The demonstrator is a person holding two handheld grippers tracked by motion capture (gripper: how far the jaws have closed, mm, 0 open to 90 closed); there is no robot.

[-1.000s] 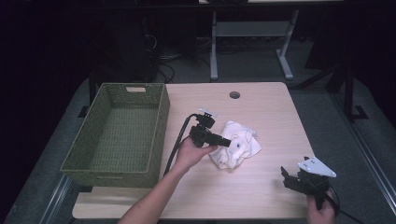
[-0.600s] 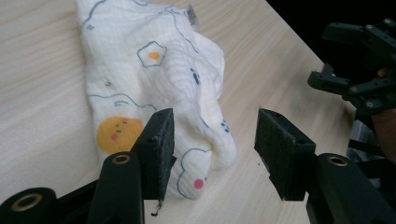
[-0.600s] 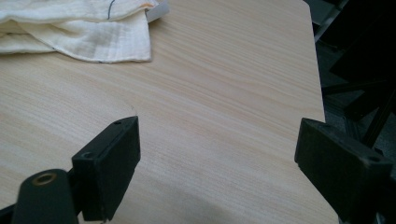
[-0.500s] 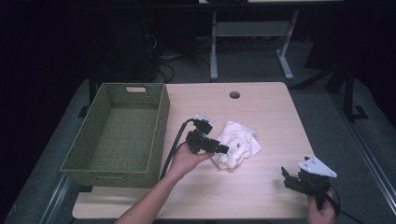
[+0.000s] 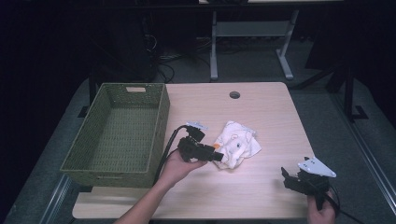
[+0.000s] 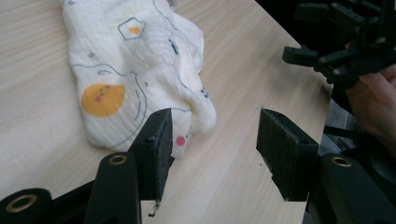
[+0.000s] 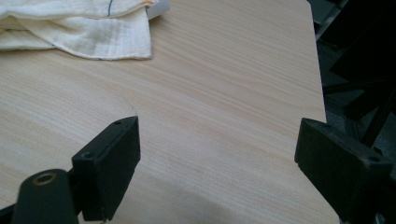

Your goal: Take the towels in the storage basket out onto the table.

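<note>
Right gripper [image 5: 286, 173] low at the table's [image 5: 271, 116] near right corner, jaws spread wide, gripping nothing. Left gripper [image 6: 212, 149] gapes empty beside the crumpled white printed cloth [image 5: 236, 148] mid-table. Left, a green woven basket [image 5: 100, 122], nothing inside.

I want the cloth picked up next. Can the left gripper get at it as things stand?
Probably yes: the left gripper is open at the near edge of the cloth, with bare table around and nothing between.

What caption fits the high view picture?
Left gripper reaches a crumpled cloth beside a green basket.
</note>
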